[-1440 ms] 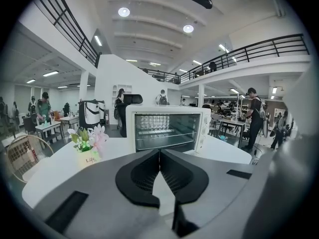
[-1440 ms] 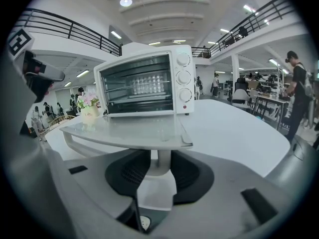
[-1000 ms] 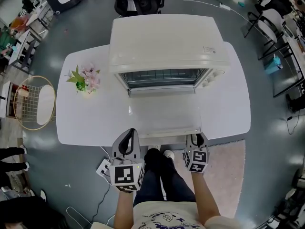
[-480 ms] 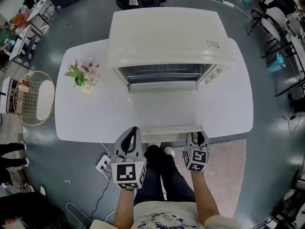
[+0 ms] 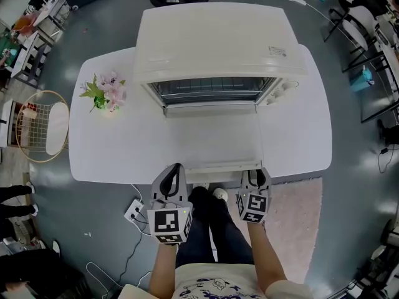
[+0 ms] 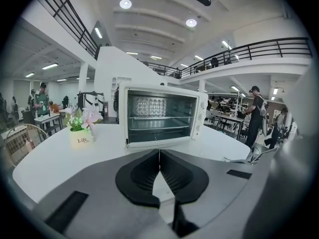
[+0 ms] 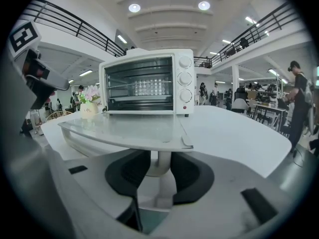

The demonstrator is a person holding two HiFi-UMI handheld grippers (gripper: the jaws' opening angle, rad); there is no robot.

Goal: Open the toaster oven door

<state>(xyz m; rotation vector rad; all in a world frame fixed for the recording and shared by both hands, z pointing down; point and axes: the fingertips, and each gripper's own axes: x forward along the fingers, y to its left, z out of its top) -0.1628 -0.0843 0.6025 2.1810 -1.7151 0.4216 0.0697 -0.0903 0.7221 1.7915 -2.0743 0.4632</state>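
The white toaster oven (image 5: 218, 42) stands at the back of the white table (image 5: 112, 148). Its glass door (image 5: 212, 136) lies folded down flat toward me, and the rack inside shows. My right gripper (image 5: 257, 179) is at the right end of the door handle (image 5: 221, 166), at the table's near edge. In the right gripper view the door handle (image 7: 158, 166) sits pinched between the right gripper (image 7: 159, 171) pads, under the door (image 7: 129, 128). My left gripper (image 5: 169, 179) hangs left of the door, shut and empty. The left gripper (image 6: 159, 156) faces the oven (image 6: 159, 116).
A small pot of pink flowers (image 5: 103, 92) stands on the table left of the oven. Below the near edge are the person's legs, a power strip (image 5: 134, 212) and a pink rug (image 5: 290, 223). A wire chair (image 5: 40, 129) stands at the left.
The door stays folded down and the right gripper stays on its handle. Both grippers have shifted slightly toward me, and the head view has drifted a little.
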